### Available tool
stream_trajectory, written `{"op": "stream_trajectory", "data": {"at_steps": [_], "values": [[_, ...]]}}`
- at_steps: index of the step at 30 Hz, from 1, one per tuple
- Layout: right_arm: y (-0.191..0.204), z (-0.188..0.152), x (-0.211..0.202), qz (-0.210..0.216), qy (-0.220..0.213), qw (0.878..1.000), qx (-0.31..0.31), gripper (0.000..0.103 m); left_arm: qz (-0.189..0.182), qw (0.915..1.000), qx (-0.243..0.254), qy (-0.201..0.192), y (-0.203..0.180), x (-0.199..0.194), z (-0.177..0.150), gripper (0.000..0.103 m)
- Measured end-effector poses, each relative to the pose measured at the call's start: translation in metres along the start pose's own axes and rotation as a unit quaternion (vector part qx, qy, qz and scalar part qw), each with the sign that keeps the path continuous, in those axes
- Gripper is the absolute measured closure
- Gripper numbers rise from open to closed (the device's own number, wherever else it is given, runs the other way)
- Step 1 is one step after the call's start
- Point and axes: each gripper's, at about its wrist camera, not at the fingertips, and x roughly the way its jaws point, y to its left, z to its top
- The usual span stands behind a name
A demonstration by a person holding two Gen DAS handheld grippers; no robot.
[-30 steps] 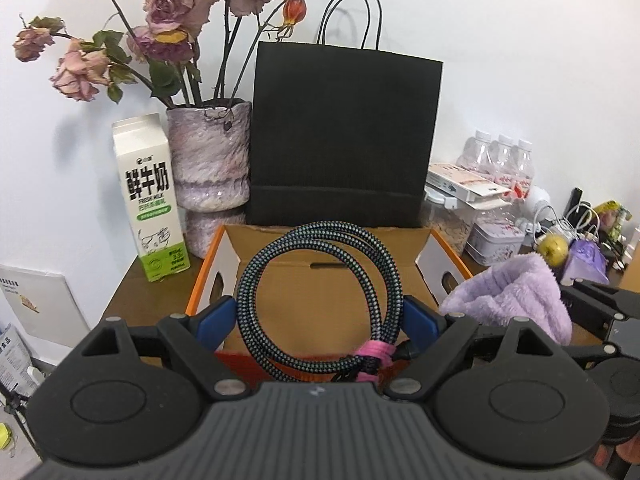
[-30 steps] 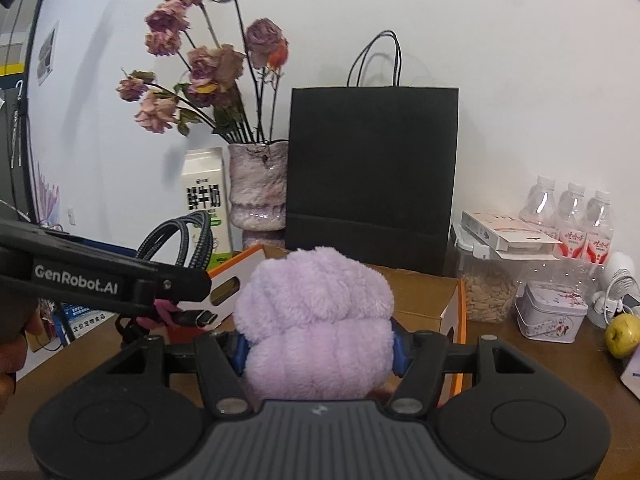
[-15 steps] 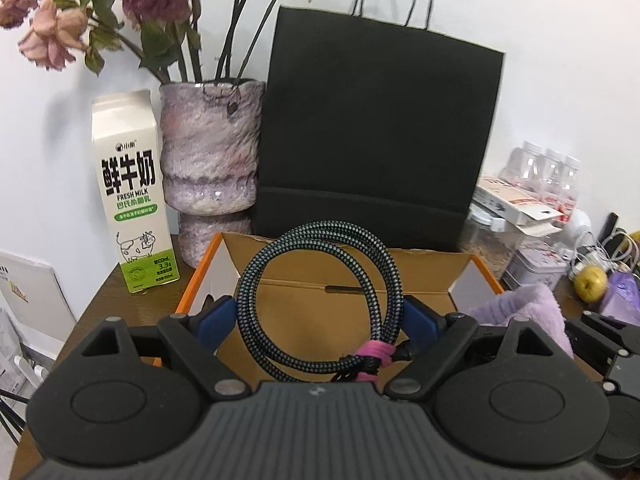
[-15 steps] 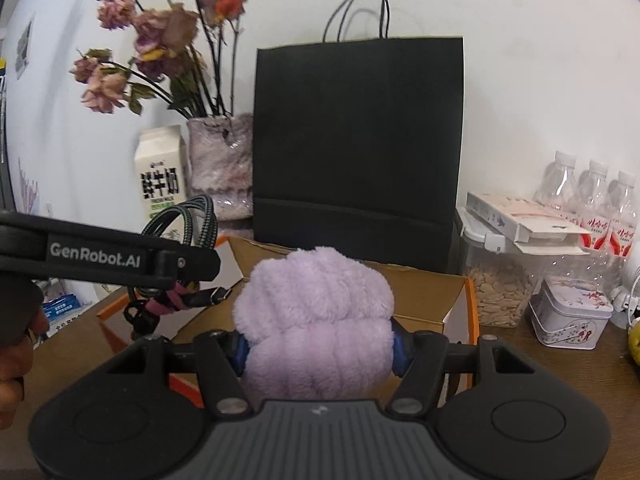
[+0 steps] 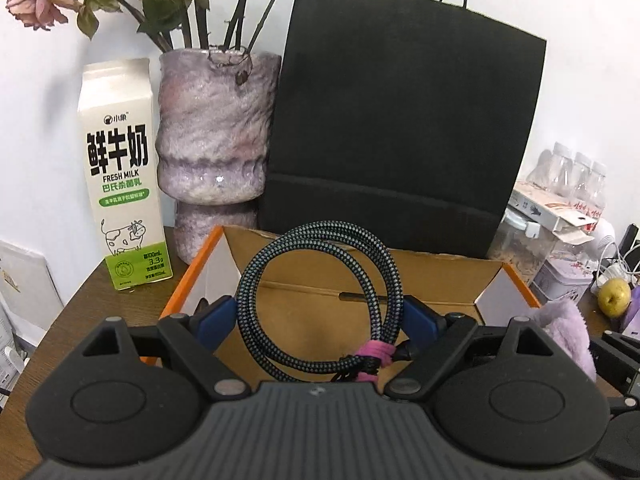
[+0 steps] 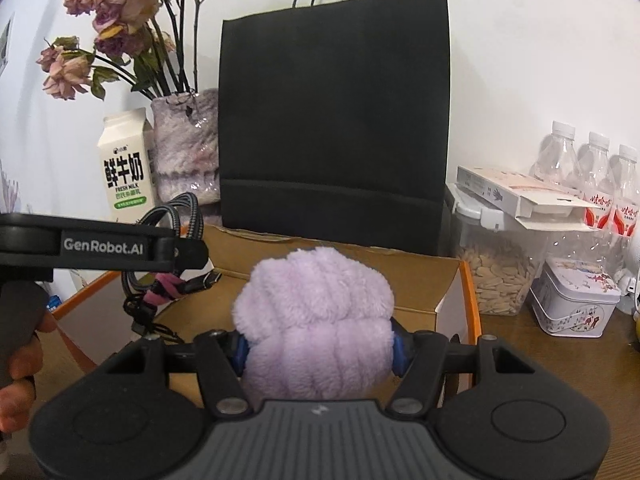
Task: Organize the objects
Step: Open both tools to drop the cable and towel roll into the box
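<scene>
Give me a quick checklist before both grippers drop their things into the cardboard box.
1. Coiled cable held between left gripper pads: ok.
2. Purple fluffy cloth clamped in right gripper: ok.
3. Cardboard box open-topped: ok.
4. Both loads over the box opening: ok.
5. Box floor free: cannot tell, mostly hidden.
6. Grippers apart from each other: ok, left sits beside the cloth without touching.

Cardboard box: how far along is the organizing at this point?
Done: nothing shows inside the cardboard box yet, though its floor is mostly hidden. In hand: the left gripper grips a coiled braided cable and the right gripper a lilac fluffy cloth, both over the open box. Left: releasing both; the apple and clutter beside it remain out.
</scene>
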Motion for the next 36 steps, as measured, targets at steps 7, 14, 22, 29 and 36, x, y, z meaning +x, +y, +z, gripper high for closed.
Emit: {"op": "stream_trajectory", "data": {"at_steps": [7,14,22,29,36], "values": [[-0.003,-0.002,0.005,-0.003,0.003,1.000,0.003,0.042,0.006,0.9999,0.004,0.011,0.001,0.007,-0.002,0.012],[-0.007,-0.005,0.007,-0.009,0.013,1.000,0.009,0.000,0.018,0.9998,0.007,0.005,-0.001,0.007,-0.003,0.000],[-0.008,-0.004,0.003,-0.015,0.008,1.000,0.011,0.000,0.011,0.9999,0.007,-0.002,-0.001,0.000,-0.003,0.000],[-0.006,-0.002,-0.002,-0.016,0.003,1.000,0.008,0.000,0.002,0.9999,0.013,-0.004,-0.005,-0.006,-0.002,0.000],[-0.005,-0.001,-0.010,-0.016,0.003,1.000,0.007,0.000,-0.002,0.9998,0.018,-0.004,-0.008,-0.012,-0.002,0.000]]}}
